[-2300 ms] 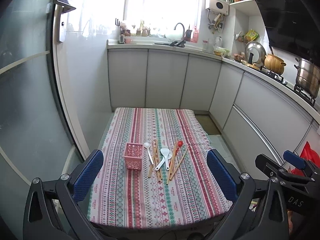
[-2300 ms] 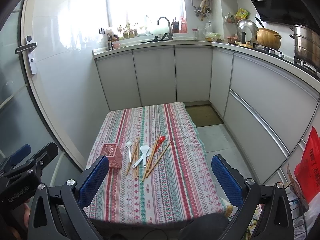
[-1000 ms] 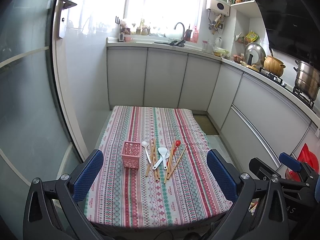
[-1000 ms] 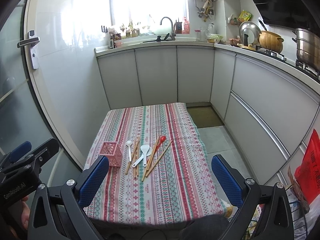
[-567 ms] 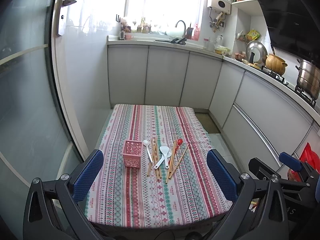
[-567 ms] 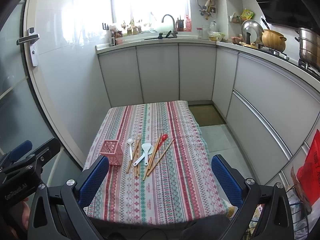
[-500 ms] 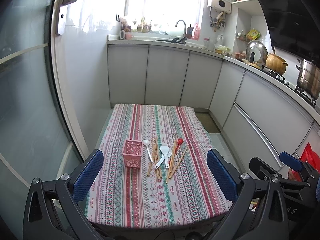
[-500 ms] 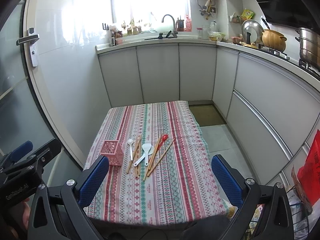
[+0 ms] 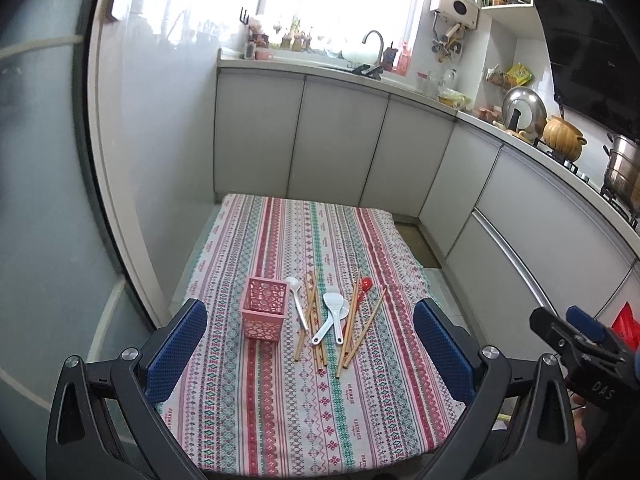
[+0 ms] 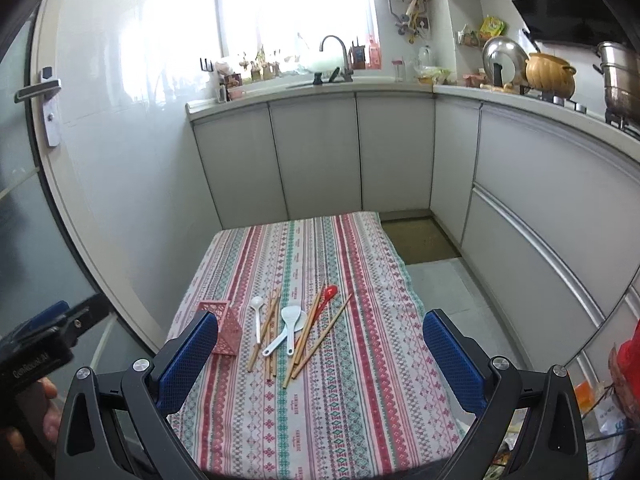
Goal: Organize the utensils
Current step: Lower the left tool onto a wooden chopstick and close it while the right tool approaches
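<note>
A pink perforated utensil holder (image 9: 264,306) (image 10: 226,333) stands upright on the striped tablecloth (image 9: 280,400) (image 10: 352,400). To its right lie a small white spoon (image 9: 297,299) (image 10: 256,317), white rice paddles (image 9: 333,315) (image 10: 289,327), a red spoon (image 9: 363,287) (image 10: 327,295) and several wooden chopsticks (image 9: 350,330) (image 10: 308,338). My left gripper (image 9: 306,354) is open and empty above the table's near edge, short of the utensils. My right gripper (image 10: 320,364) is open and empty, likewise held back from the pile.
Grey kitchen cabinets (image 9: 336,148) with a sink counter run behind and along the right. Pots (image 10: 550,74) stand on the stove at right. A glass door (image 9: 44,200) is at left. The floor gap (image 10: 420,240) lies right of the table.
Both grippers have moved forward and slightly lower toward the table, so the holder and utensils look closer. Nothing on the table has moved.
</note>
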Motion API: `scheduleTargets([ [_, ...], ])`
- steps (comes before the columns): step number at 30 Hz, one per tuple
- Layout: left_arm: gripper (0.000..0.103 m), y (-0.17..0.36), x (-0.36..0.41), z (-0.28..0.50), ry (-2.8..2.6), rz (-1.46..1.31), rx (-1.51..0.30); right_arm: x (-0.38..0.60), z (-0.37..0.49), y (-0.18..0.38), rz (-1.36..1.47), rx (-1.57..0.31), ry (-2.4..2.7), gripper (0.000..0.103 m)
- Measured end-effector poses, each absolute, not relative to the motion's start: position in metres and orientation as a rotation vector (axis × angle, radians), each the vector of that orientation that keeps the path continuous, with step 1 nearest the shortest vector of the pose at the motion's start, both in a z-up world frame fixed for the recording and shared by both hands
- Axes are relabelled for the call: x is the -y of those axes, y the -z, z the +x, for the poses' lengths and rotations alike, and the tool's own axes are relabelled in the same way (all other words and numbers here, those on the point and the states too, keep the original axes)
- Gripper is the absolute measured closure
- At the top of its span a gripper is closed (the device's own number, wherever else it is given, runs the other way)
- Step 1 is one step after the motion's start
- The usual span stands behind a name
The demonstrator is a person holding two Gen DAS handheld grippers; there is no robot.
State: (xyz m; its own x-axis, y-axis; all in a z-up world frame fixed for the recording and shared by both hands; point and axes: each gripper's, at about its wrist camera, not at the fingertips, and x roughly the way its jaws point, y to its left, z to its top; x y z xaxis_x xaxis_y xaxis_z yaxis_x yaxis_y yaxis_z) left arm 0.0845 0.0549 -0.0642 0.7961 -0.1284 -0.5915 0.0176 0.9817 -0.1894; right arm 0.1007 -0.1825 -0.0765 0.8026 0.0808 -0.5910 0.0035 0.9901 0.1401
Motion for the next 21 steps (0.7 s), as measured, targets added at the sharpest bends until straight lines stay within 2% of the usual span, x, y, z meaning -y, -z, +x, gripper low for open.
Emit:
scheduleTargets([
  [3, 0.0, 0.09, -0.066, 0.114, 0.084, -0.203, -0.694, 0.2, 0.133, 0.11, 0.221, -0.696, -0.017, 0.0],
  [10, 0.0, 0.124, -0.067, 0.15, 0.055, -0.209, -0.619, 0.244, 0.166, 0.123, 0.4, -0.507, -0.012, 0.0],
  [13, 0.0, 0.144, -0.049, 0.182, 0.064, -0.19, -0.687, 0.249, 0.221, 0.141, 0.342, -0.664, 0.036, 0.0],
  [21, 0.0, 0.186, 0.016, 0.266, 0.126, -0.039, -0.83, 0.272, 0.333, 0.216, 0.493, -0.961, -0.046, 0.001],
])
